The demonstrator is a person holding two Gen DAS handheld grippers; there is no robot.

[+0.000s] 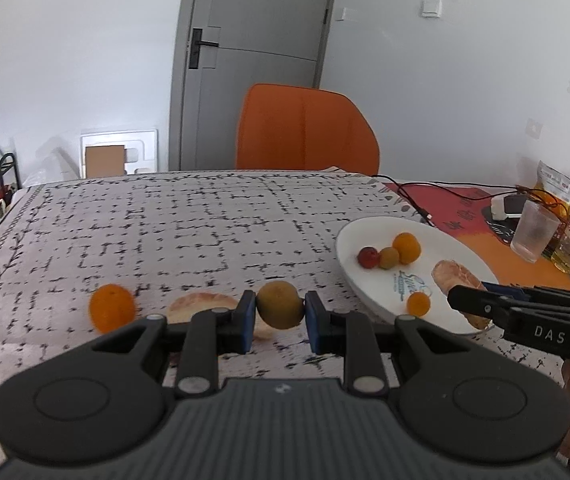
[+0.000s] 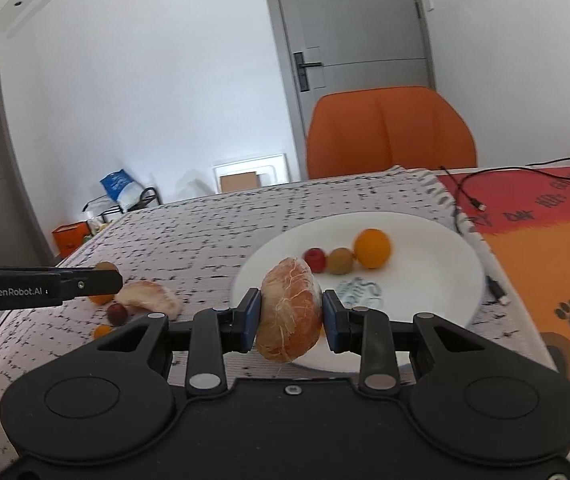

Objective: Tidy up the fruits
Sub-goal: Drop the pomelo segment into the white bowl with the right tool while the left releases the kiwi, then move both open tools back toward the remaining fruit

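My left fingers (image 1: pixel 249 320) are clenched on a brownish-green kiwi (image 1: pixel 279 305), blue pads pressing both its sides, lifted clear of the desk (image 1: pixel 205 220). My right fingers (image 2: pixel 252 320) grasp a peeled pomelo wedge (image 2: pixel 290 314) the same way, upright between the pads and hanging over the near rim of the white plate (image 2: pixel 425 280).

Past the left grip, an orange (image 1: pixel 111 307) and a second peeled wedge (image 1: pixel 201 306) lie on the patterned cloth toward the desk's near left edge. The right camera also shows a small dark-red fruit (image 2: pixel 117 313) and a tiny orange one (image 2: pixel 102 331) beside them.

The plate sits toward the desk's right side, near where the cloth meets a red and orange mat (image 2: pixel 545 264). On it are a red fruit (image 1: pixel 368 257), another kiwi (image 1: pixel 388 258) and an orange (image 1: pixel 406 247), touching in a row, with a small orange fruit (image 1: pixel 418 304) nearer the close rim.

I judge this to be mid-task: two fruits are in transit and several are still loose. Next, the wedge needs lowering onto a bare part of the plate before release, without knocking the row. The kiwi must travel right, and my two tools are close enough to collide, so they should go one at a time.
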